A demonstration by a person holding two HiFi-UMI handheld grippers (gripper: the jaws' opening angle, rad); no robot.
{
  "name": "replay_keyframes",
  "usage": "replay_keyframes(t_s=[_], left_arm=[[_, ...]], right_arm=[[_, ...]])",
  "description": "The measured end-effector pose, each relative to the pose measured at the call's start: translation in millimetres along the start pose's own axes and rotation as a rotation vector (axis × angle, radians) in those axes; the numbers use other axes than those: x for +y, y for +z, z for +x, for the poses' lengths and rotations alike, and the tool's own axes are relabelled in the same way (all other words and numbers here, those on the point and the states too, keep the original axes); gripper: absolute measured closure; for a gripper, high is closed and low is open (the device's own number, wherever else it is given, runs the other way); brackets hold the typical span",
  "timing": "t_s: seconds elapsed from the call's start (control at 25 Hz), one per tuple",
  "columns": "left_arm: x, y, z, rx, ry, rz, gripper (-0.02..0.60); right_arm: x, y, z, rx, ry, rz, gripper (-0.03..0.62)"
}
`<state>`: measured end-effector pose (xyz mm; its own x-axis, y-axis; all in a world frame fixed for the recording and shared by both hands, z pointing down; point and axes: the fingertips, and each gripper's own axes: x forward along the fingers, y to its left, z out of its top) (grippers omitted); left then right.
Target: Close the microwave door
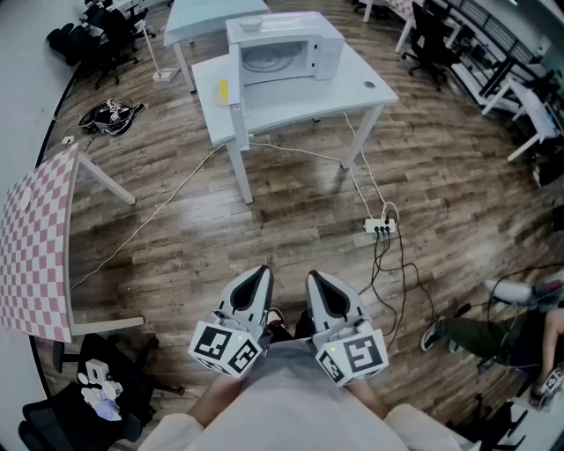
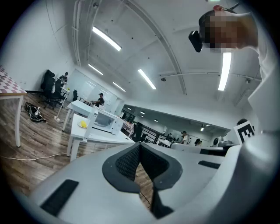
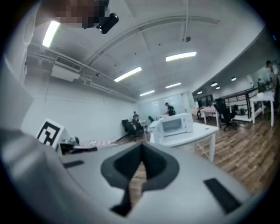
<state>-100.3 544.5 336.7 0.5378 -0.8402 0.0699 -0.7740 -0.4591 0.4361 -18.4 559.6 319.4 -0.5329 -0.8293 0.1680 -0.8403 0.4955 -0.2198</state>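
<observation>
The person's pale sleeves (image 1: 264,418) are being cut off by the bottom edge of the head view, and the hands are lying hidden behind the two marker cubes. Just beyond them two tools are pointing forward side by side: the left tool (image 1: 263,275) and the right tool (image 1: 315,280). In each tool's own view the jaws are pressing together at the tips, the left tool (image 2: 140,146) and the right tool (image 3: 142,146) both gripping nothing.

Well ahead of both tools one white microwave (image 1: 282,48) is sitting on a white worktop (image 1: 357,84). Its door (image 1: 235,79) is hanging open at its left side, showing only edge-on, so the face of the door is not showing; the lit cavity is facing the tools. A small round dish (image 1: 251,24) is resting on top. A yellow thing (image 1: 223,88) beside the door is too small to make out.

A second white table (image 1: 198,19) is standing beyond, and one pink checked table (image 1: 35,238) is standing off to the left of the left tool, partly cut off. A power strip (image 1: 379,226) is lying on the wooden floor (image 1: 291,203) between the tools and the worktop
</observation>
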Motion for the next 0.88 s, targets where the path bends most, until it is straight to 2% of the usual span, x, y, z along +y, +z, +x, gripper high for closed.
replay_keyframes(t_s=[0.24,0.44,0.88], left_arm=[[9,10,-20,-0.022,0.01,0.011,0.569],[10,5,-31,-0.023,0.007,-0.01,0.569],[12,-3,-31,-0.004,0.004,-0.059,0.568]], right_arm=[[23,-7,-2,0.008,0.007,-0.003,0.572],[35,-11,-7,0.016,0.021,-0.009,0.571],[34,-17,-8,0.038,0.03,-0.003,0.571]])
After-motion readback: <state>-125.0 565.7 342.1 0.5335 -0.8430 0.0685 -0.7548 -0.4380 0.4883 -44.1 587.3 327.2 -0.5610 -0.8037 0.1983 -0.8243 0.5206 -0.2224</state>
